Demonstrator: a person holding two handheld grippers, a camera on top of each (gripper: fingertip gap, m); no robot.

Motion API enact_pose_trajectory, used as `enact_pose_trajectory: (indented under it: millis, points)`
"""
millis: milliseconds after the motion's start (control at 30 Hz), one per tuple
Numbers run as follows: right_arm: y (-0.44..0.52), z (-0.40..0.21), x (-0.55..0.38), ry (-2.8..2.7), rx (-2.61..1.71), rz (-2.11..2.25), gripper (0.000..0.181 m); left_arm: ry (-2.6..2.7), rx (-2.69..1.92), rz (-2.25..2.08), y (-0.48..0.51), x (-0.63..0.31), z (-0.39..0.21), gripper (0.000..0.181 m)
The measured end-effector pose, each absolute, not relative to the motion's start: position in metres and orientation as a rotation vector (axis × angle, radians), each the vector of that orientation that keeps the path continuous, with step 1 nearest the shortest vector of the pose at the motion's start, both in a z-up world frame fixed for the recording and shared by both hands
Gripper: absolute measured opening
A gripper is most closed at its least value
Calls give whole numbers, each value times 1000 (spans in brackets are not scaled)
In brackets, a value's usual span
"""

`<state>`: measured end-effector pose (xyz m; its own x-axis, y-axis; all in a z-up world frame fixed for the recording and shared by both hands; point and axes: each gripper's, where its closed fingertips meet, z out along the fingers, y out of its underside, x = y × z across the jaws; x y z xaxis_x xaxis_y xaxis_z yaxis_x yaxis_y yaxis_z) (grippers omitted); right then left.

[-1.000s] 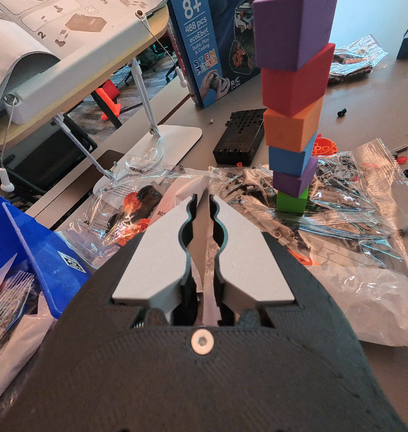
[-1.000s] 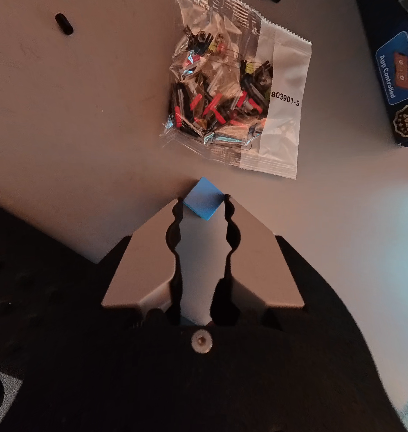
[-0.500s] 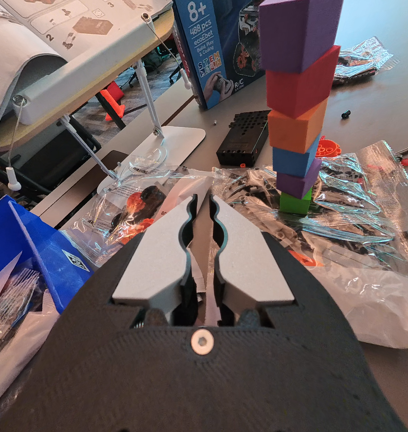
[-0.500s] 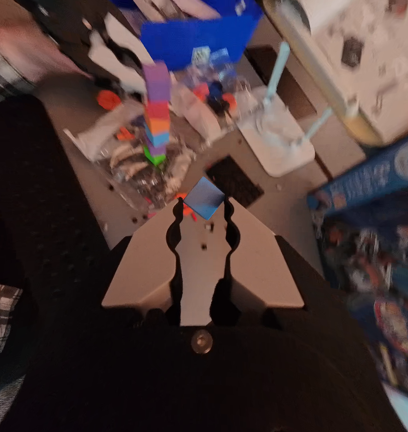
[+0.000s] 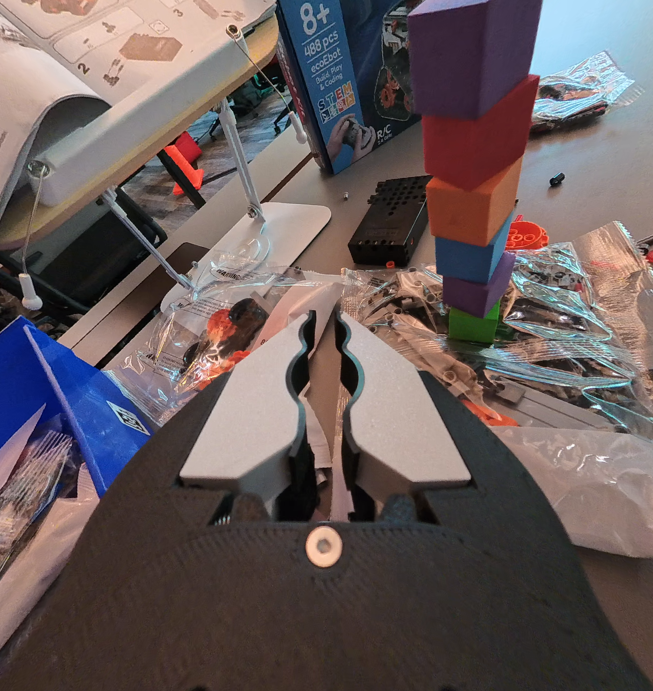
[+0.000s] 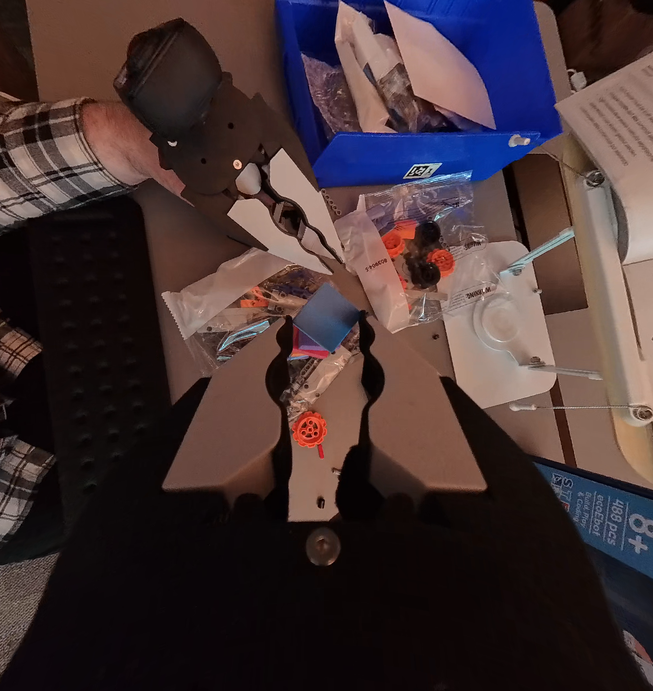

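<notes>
blue block over the tower

my right gripper (image 6: pixel 324 322) pinches a blue foam block (image 6: pixel 325 321) at its tips, directly above the stacked block tower (image 5: pixel 471 179). my left gripper (image 5: pixel 322 324), jaws nearly closed and empty, sits just beside the tower's base, over parts bags (image 5: pixel 220 336).

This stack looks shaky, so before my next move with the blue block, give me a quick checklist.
1. Hold on blue block by right gripper: ok, pinched corner to corner.
2. Block over tower: ok, tower top shows just beneath.
3. Tower straight: not ok, blocks twisted and offset.
4. Base firm: not ok, green block sits on crinkled plastic bag.
5. Clearance of left gripper: ok, shut, empty, beside tower.
</notes>
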<state>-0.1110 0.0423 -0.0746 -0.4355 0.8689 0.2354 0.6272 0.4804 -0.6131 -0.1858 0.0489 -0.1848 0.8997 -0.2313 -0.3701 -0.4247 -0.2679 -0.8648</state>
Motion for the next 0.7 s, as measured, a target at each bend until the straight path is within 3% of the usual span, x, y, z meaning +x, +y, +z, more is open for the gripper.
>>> enact_pose_trajectory:
  millis: [433,700]
  points:
    - [44,-88,-113,-2264,-1287,563,35,495,-1861,199,48,-184,-185,9]
    - [48,-65,-109,-2131,-1246,607,47,491,-1862,199,48,-185,-185,9]
